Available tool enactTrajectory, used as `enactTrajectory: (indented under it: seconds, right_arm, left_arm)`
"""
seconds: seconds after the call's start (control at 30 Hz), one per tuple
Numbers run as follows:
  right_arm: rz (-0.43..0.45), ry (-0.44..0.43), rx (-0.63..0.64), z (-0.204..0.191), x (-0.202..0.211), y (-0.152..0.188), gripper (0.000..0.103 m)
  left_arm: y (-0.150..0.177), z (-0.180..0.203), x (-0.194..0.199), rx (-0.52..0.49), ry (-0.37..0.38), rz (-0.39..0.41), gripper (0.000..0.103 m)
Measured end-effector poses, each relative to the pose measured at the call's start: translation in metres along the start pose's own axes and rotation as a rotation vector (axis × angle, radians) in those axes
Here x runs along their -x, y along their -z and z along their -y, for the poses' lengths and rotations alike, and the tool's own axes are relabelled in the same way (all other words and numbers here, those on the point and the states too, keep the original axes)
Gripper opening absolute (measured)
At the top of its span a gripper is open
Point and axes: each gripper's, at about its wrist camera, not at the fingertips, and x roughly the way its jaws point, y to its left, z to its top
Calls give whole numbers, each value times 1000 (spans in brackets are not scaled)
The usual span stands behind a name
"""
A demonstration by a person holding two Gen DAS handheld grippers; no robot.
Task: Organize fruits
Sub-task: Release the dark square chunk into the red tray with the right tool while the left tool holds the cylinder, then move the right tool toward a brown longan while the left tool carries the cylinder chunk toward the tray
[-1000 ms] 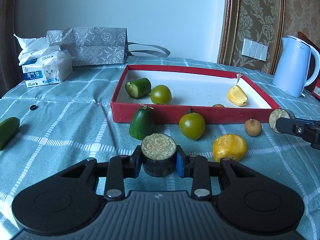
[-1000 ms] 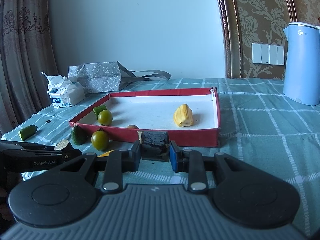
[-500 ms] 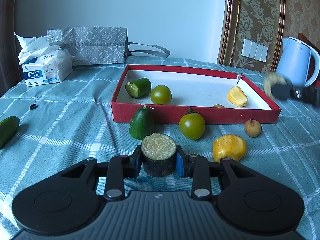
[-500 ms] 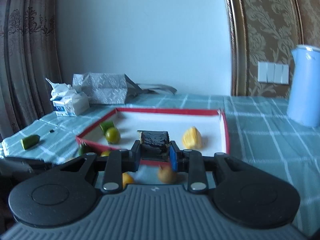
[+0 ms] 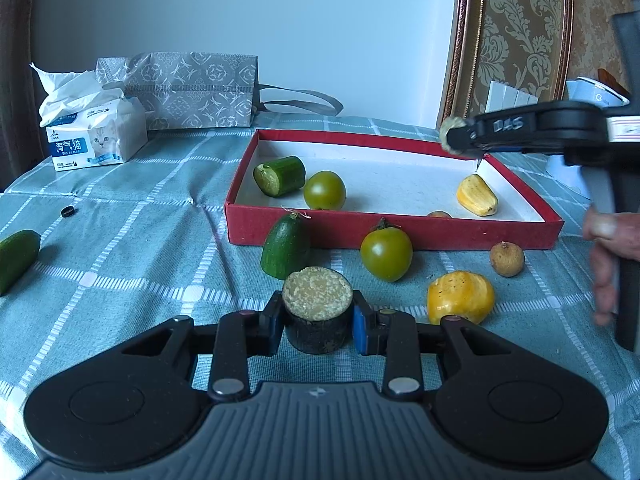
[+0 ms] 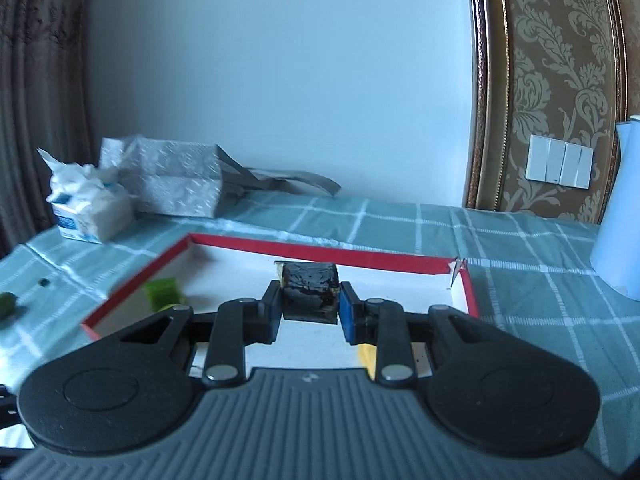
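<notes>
Two grippers each clamp a dark-skinned cucumber chunk. Beyond the left gripper's fingers lies the red tray [image 5: 394,232], holding a cucumber piece [image 5: 280,176], a green tomato [image 5: 325,190] and a yellow fruit piece [image 5: 477,195]. The left gripper [image 5: 318,326] pinches its upright chunk [image 5: 318,310] over the checked tablecloth [image 5: 132,256]. The right gripper [image 6: 309,307], raised above the tray's far right corner, grips its chunk [image 6: 309,291]. Ahead of the left fingers sit a second tomato [image 5: 386,254], a yellow pepper piece [image 5: 460,297] and a longan [image 5: 507,259].
</notes>
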Motion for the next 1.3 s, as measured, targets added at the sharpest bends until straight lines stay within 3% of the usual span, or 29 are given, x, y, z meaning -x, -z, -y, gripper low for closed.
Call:
enactTrajectory:
  seconds: [0.37,0.4,0.43,0.47,0.77,0.8,0.9,1.03,1.3]
  right_arm:
    - [-62,17,-70,15,-33,15,29]
    - [-62,21,-74,16,-33,16,31]
    - [-56,28,-83,17,-31,16,42]
    - [-41,33,-91,19,-28,16,45]
    - [30,-35,-108,24,38,27,46]
    - [29,-56,-100,21,47,33,49]
    - [28,-108,-68,10,72,53,71]
    - [-10,-167,-29,-8,84,71,71]
    - [-17,-174,10,-20,83,76,71]
  left_arm:
    - [0,0,0,3,2,0,32]
    - [0,0,0,3,2,0,32]
    - [0,0,0,4,3,0,32]
    - [0,-1,0,5,3,0,32]
    - [-1,-2,0,15,2,2,32]
    - [0,-2,0,17,0,2,32]
    - [-1,-3,0,21,-3,3,32]
    - [-1,-3,1,26,-7,5,32]
    - [0,-4,2,32,-13,7,32]
